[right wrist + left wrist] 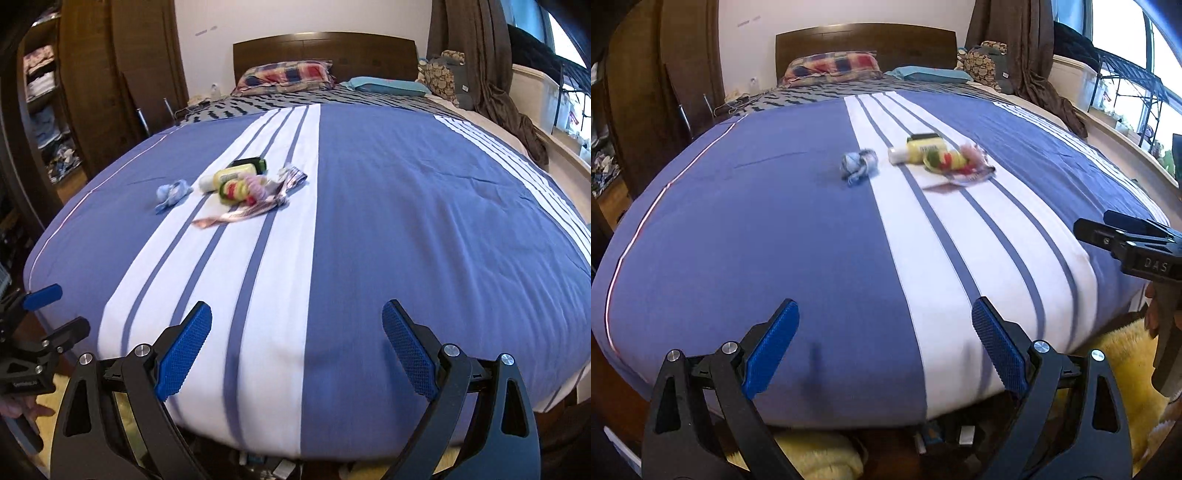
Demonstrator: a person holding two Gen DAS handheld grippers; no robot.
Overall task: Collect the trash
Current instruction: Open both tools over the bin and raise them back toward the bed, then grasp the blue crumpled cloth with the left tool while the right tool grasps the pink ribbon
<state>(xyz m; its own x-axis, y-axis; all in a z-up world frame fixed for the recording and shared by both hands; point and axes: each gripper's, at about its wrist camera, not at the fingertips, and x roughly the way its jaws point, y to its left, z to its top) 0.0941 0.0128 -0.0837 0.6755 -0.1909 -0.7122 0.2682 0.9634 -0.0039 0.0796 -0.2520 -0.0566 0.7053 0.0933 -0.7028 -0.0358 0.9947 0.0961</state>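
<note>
A small pile of trash lies mid-bed on the blue and white striped cover [775, 229]: a crumpled blue paper ball [857, 165], a yellow bottle with a white cap [918, 150], a colourful wrapper [947, 160] and a shiny foil strip [960, 181]. The same items show in the right wrist view: ball [171, 195], bottle [231, 175], wrapper [242, 190], foil strip [240, 216]. My left gripper [886, 347] is open and empty at the foot of the bed. My right gripper [297, 349] is open and empty there too, to its right.
The bed cover [406, 221] hangs over the foot edge. Pillows [833, 68] and a wooden headboard [866, 38] are at the far end. A wardrobe [665, 92] stands left, a window sill [1126, 140] right. A yellow rug [1123, 350] lies on the floor.
</note>
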